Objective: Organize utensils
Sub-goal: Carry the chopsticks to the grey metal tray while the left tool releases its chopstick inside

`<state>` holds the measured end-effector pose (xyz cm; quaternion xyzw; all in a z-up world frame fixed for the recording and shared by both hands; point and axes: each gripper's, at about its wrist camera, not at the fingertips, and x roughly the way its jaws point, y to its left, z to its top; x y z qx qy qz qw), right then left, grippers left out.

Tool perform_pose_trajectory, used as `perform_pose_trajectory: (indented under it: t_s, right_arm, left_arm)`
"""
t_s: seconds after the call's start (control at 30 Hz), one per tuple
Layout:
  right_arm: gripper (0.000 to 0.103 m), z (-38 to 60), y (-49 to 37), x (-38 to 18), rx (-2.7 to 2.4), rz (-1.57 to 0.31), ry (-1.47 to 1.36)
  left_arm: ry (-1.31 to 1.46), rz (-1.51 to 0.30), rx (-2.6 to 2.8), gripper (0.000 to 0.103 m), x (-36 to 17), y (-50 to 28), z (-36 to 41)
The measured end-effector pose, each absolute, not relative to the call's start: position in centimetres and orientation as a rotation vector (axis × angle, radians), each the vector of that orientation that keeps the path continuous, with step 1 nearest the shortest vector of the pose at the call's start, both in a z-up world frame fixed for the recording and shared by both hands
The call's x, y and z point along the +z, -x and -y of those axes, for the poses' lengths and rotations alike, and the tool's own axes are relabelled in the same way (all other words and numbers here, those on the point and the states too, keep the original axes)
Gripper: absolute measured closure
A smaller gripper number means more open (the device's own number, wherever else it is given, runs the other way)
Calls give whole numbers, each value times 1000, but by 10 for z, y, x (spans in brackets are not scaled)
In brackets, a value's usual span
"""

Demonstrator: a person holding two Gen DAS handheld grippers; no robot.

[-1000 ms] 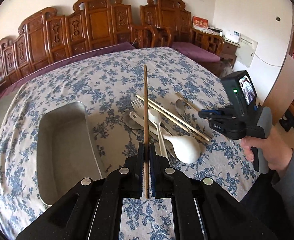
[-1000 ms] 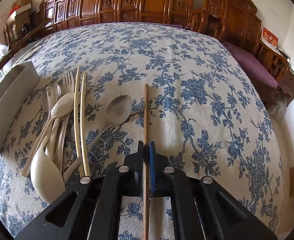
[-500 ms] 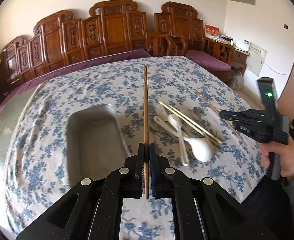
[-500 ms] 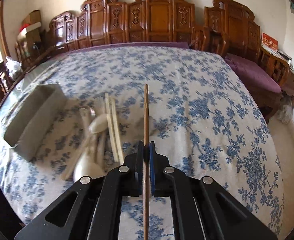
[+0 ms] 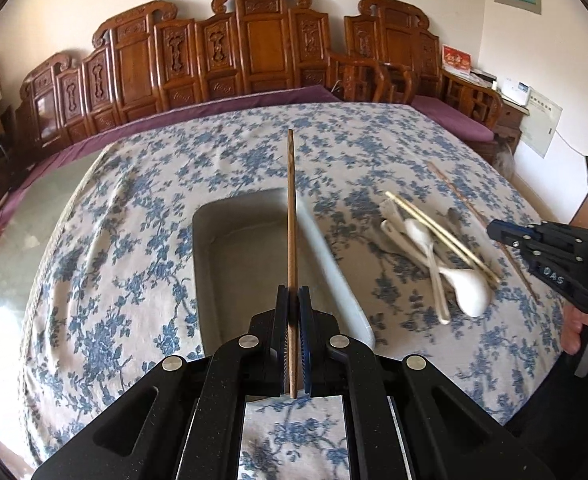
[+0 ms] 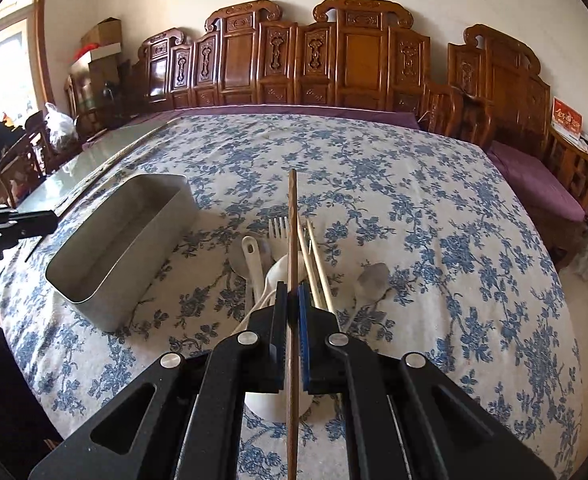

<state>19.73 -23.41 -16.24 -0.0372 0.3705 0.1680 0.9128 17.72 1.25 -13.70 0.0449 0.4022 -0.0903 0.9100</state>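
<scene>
With each hand-held gripper clamped on a brown chopstick, the left hand-held gripper (image 5: 292, 304) holds its chopstick (image 5: 291, 216) above the metal tray (image 5: 249, 264) at frame centre, so lower it lengthwise along the tray before letting go.

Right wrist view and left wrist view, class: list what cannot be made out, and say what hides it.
- Right wrist view: the white spoon's bowl lies behind the right gripper and its brown chopstick.
- Left wrist view: the metal container's near wall is hidden by the left gripper; its right rim is motion-blurred.
- Left wrist view: the fork under the pale chopsticks is too blurred to make out.
</scene>
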Motion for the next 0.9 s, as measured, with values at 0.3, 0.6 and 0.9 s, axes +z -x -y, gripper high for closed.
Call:
perform_pose_trajectory:
  t_s: [0.3, 0.6, 0.9]
  right_arm:
    - [97, 229, -200, -169, 344, -772, 83]
    - [97, 222, -199, -167, 366, -756, 81]
    - [97, 208, -188, -160, 391, -749, 92]
  left_arm:
    - [-42, -909, -162, 99, -171, -184, -29]
    - [8, -938, -145, 99, -180, -187, -42]
    - [11, -943, -139, 99, -182, -193, -43]
